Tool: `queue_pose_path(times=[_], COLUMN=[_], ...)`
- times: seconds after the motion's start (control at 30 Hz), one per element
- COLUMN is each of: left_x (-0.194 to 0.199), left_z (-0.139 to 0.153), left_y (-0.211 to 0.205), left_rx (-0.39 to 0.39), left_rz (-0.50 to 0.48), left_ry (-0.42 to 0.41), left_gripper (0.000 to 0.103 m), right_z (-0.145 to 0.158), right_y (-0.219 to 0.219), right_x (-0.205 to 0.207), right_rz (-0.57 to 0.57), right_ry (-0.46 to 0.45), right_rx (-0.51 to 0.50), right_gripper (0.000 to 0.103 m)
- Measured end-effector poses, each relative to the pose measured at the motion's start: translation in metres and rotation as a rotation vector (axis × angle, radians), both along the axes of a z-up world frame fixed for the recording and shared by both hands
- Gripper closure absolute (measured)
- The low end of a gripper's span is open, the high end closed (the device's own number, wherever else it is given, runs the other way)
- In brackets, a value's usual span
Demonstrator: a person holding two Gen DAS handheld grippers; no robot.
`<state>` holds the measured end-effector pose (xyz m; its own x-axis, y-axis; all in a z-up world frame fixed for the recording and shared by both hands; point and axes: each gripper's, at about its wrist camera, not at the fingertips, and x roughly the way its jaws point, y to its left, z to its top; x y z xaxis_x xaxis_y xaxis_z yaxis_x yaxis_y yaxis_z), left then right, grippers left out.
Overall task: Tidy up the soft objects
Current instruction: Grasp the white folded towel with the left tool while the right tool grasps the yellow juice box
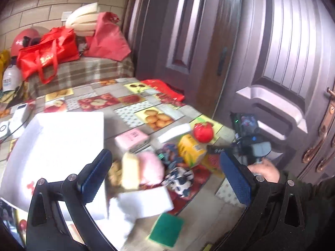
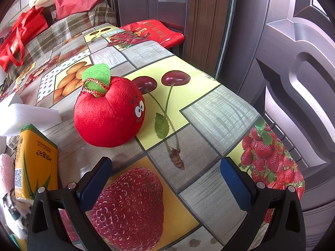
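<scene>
Right wrist view: the plush apple [image 2: 110,113] sits on the desk [image 2: 219,108] at 11 o'clock from the right gripper [image 2: 165,179], whose fingers are spread apart and empty. It looks light and squashy; pinch its round middle. The left gripper [image 1: 165,173] is likewise spread. No container shows.

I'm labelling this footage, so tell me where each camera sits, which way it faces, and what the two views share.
Left wrist: rides the open left gripper, high over the fruit-print tablecloth, looking down at a jumble including a green scrubbing sponge; a hand and dark sleeve show at right.
Right wrist: rides the open right gripper, low over the tablecloth, facing the red plush apple; only its own blue-padded fingers show.
Shared: the apple, yellow tissue pack, white foam block, brown door.
</scene>
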<state>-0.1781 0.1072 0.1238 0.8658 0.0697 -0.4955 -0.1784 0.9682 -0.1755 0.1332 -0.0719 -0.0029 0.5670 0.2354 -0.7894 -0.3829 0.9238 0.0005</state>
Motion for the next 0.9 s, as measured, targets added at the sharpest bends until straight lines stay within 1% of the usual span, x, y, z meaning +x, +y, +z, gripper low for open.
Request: queue_pose_path(times=[0.1,0.17,0.27,0.3,0.37,0.43,0.47,0.5,0.57,0.6,0.63,0.7,0.73,0.8,0.87,0.9], left_x=[-0.023,-0.034,-0.045,-0.047,-0.047,-0.046,-0.043,-0.04,-0.032,-0.029,-0.026,-0.019,-0.016,-0.01,-0.003,-0.001], left_z=[-0.028,-0.049,-0.071,-0.076,-0.083,-0.085,-0.086,-0.088,-0.092,-0.095,-0.098,-0.102,-0.103,-0.103,-0.105,-0.107], left_y=[0.013,0.009,-0.004,-0.005,0.002,0.013,0.017,0.018,0.016,0.016,0.016,0.017,0.017,0.014,0.011,0.009], left_rx=[-0.013,-0.013,0.052,0.07,0.067,0.044,0.038,0.039,0.056,0.057,0.055,0.056,0.057,0.065,0.082,0.094], left_rz=[0.052,0.055,0.068,0.08,0.104,0.135,0.135,0.133,0.135,0.133,0.133,0.137,0.136,0.126,0.12,0.117], left_ry=[0.11,0.173,0.227,0.243,0.263,0.27,0.278,0.293,0.324,0.337,0.347,0.358,0.359,0.36,0.374,0.386], left_gripper=[0.0,0.0,0.001,0.003,0.01,0.022,0.031,0.034,0.034,0.034,0.034,0.034,0.034,0.034,0.034,0.035], right_z=[0.0,0.0,0.0,0.0,0.0,0.0,0.002,0.004,0.017,0.026,0.036,0.052,0.053,0.05,0.041,0.045], right_y=[0.0,0.001,0.001,0.001,0.001,0.001,0.0,-0.003,-0.015,-0.019,-0.021,-0.017,-0.007,0.012,0.03,0.032], right_x=[0.0,0.0,0.001,0.001,0.001,0.001,0.0,-0.003,-0.016,-0.024,-0.033,-0.048,-0.048,-0.05,-0.05,-0.056], right_rz=[0.0,0.0,0.0,0.0,0.0,0.001,0.009,0.026,0.09,0.142,0.206,0.338,0.394,0.48,0.532,0.545], right_ry=[0.0,0.0,0.0,0.0,0.0,-0.003,-0.004,-0.011,-0.049,-0.096,-0.144,-0.213,-0.181,-0.141,-0.091,-0.073], right_rx=[0.0,-0.001,0.001,0.0,0.001,0.01,0.029,0.071,0.202,0.274,0.319,0.349,0.294,0.274,0.279,0.311], right_gripper=[0.0,0.0,0.0,0.0,0.0,0.0,0.0,0.0,0.0,0.0,0.0,0.0,0.0,0.0,0.0,0.001])
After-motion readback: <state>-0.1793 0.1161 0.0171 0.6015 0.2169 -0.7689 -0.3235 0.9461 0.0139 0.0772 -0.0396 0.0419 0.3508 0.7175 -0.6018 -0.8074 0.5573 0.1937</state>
